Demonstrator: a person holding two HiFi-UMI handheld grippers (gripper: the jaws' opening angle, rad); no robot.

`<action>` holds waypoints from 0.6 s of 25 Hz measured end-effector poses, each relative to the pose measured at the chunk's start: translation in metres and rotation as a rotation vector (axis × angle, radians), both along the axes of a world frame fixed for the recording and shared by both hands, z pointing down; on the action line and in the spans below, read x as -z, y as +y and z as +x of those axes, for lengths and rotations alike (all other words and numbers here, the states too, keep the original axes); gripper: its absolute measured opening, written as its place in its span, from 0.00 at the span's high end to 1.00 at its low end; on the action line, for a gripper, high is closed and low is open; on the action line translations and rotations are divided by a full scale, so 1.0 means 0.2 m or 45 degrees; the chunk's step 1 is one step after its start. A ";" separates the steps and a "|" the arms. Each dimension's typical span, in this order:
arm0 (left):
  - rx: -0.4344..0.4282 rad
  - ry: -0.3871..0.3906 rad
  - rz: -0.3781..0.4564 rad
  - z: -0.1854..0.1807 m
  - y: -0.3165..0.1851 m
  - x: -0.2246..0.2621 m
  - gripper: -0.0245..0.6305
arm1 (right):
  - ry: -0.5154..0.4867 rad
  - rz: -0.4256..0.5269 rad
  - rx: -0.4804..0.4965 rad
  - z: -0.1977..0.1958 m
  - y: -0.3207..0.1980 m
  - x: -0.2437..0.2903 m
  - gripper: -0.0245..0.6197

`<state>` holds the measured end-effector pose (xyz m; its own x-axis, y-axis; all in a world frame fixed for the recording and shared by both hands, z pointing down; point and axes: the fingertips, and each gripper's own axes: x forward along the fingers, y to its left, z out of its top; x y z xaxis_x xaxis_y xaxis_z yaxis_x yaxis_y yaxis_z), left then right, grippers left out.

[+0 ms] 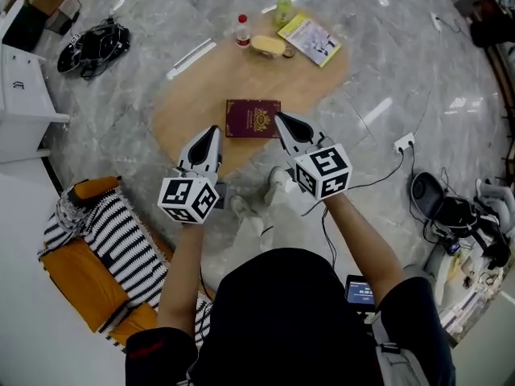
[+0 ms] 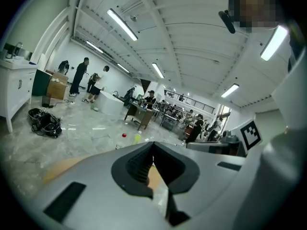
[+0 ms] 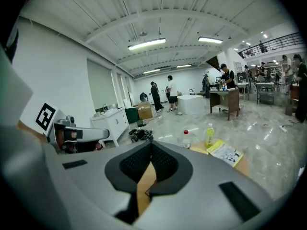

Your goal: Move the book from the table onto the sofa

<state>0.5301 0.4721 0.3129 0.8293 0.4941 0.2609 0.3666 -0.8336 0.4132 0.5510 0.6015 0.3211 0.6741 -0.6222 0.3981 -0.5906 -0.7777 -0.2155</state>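
Flanking the book [image 1: 253, 118] on the table [image 1: 201, 95], left tool [image 1: 212, 129] and right tool [image 1: 278, 117] are both closed.

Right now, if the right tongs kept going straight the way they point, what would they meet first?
Probably the dark red rectangular book, near its right edge; the shut right tongs tilt down toward it. Depth is unclear: they might instead land on the oval wooden table.
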 end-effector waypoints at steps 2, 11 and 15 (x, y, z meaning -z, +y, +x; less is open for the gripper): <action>-0.011 -0.039 0.010 0.03 0.02 -0.09 0.94 | -0.025 -0.010 -0.009 0.03 0.03 -0.07 0.94; -0.025 -0.195 0.107 0.13 0.04 -0.53 0.94 | -0.150 -0.039 -0.043 0.10 0.12 -0.47 0.94; 0.017 -0.302 0.105 0.16 0.03 -0.75 0.94 | -0.193 -0.006 -0.062 0.13 0.14 -0.64 0.94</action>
